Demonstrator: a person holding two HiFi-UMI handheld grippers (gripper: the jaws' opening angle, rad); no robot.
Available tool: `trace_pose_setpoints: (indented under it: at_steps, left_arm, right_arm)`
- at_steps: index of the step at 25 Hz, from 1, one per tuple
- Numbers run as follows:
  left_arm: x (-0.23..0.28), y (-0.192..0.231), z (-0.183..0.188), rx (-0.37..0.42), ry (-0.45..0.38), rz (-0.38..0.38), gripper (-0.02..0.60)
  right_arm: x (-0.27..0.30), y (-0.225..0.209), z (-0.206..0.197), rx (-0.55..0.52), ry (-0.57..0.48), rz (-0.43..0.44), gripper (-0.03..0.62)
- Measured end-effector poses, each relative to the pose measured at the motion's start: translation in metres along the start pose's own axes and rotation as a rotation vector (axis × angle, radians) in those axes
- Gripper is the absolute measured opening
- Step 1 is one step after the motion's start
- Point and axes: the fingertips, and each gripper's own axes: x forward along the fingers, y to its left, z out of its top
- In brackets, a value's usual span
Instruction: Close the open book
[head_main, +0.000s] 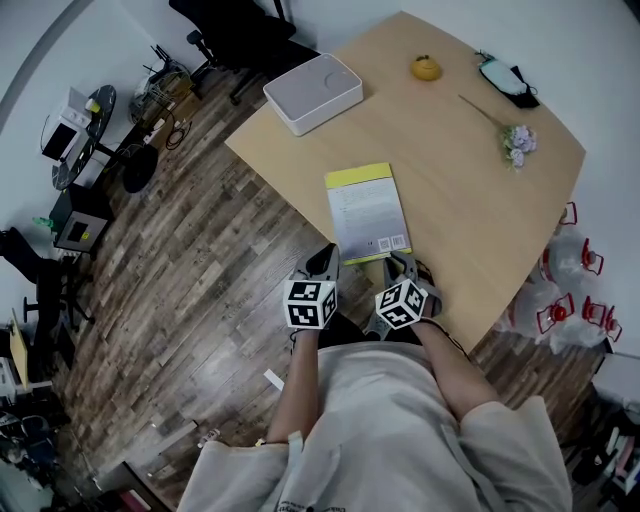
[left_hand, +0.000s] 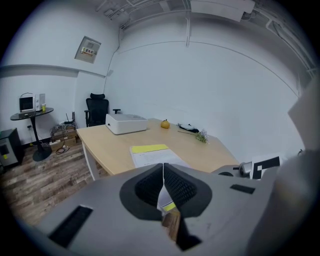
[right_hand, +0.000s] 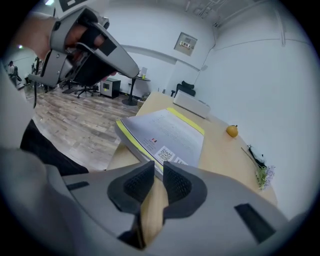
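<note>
Book (head_main: 367, 212) appears closed flat on the desk (head_main: 470, 205); hence, at its 6 o'clock edge, your left gripper (head_main: 324, 258) idles pressed together, your right gripper (head_main: 401, 264) slightly spread, empty.

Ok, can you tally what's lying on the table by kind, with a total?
Book: 1
White box: 1
Orange fruit: 1
Flower sprig: 1
Dark pouch-like item: 1
Total: 5
</note>
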Motion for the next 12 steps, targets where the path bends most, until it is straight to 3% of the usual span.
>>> trace_pose_setpoints:
  at_steps: [3, 12]
  left_arm:
    - [-0.001, -0.006, 0.001, 0.009, 0.001, -0.004, 0.023]
    - [-0.004, -0.009, 0.006, 0.028, -0.013, 0.000, 0.023]
  right_arm:
    - [-0.008, -0.001, 0.007, 0.038, -0.027, 0.015, 0.061]
    - [-0.039, -0.042, 0.039, 0.292, -0.169, 0.014, 0.069]
